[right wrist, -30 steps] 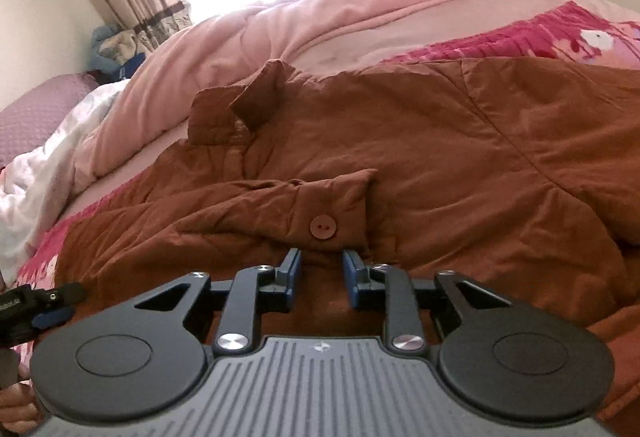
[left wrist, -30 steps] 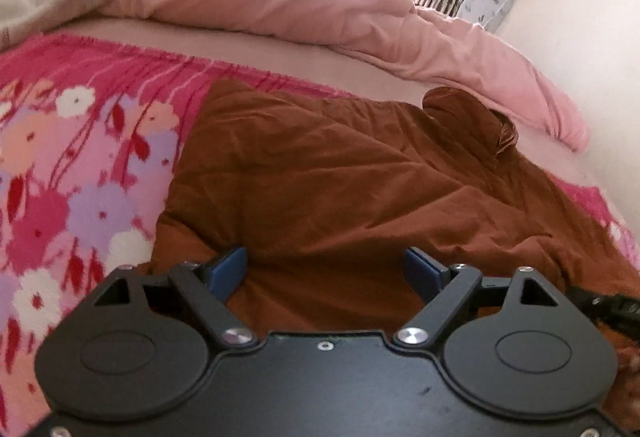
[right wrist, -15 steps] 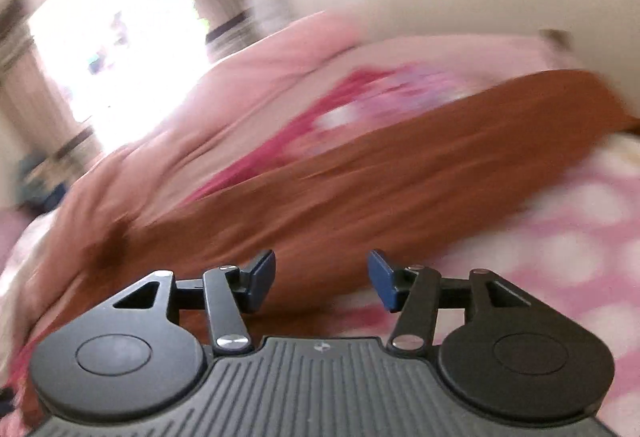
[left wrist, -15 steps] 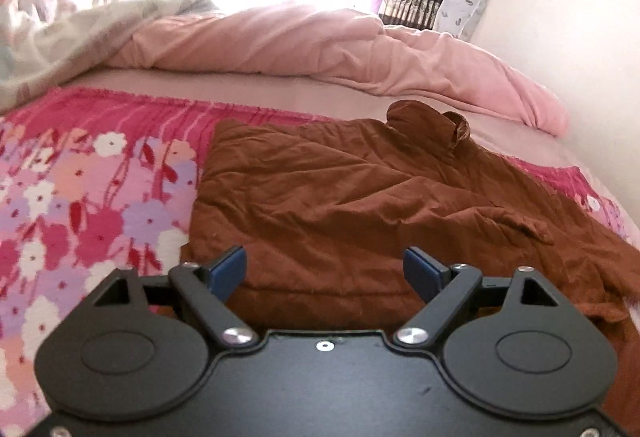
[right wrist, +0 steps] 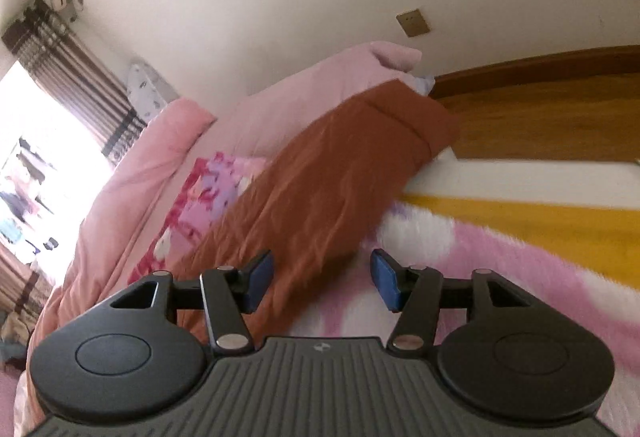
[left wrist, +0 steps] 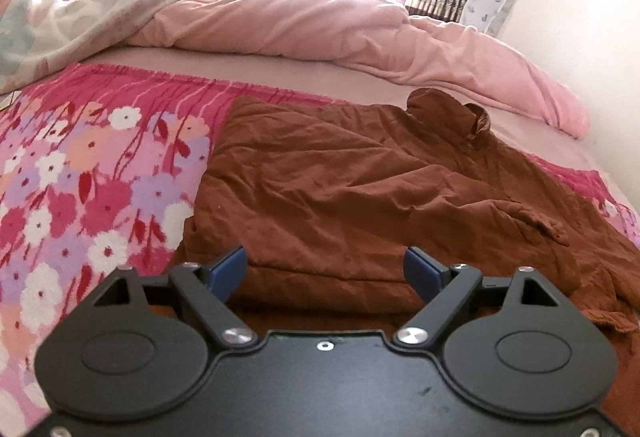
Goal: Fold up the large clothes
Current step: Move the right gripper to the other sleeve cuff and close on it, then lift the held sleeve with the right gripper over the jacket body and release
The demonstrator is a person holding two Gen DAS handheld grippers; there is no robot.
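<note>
A large brown shirt (left wrist: 340, 197) lies crumpled on a pink floral blanket (left wrist: 100, 177) on the bed, its collar (left wrist: 448, 105) at the far end. My left gripper (left wrist: 325, 269) hovers open and wide over the shirt's near folded edge, with nothing between its blue pads. In the right wrist view, a long brown stretch of the same shirt (right wrist: 340, 173) runs away toward the bed's corner. My right gripper (right wrist: 322, 279) is open just above it; the cloth passes under the left finger (right wrist: 256, 281) and the pads do not press on it.
A pink duvet (left wrist: 320, 29) and a white quilt (left wrist: 80, 17) are heaped along the far side of the bed. Curtains and a bright window stand behind. In the right wrist view the bed's edge drops to a wooden floor (right wrist: 540, 117) below a white wall.
My right gripper opened from nearly shut by the shirt's buttoned cuff, then swung and rolled toward the bed's corner. My left gripper drew back and rose a little, so more of the shirt shows.
</note>
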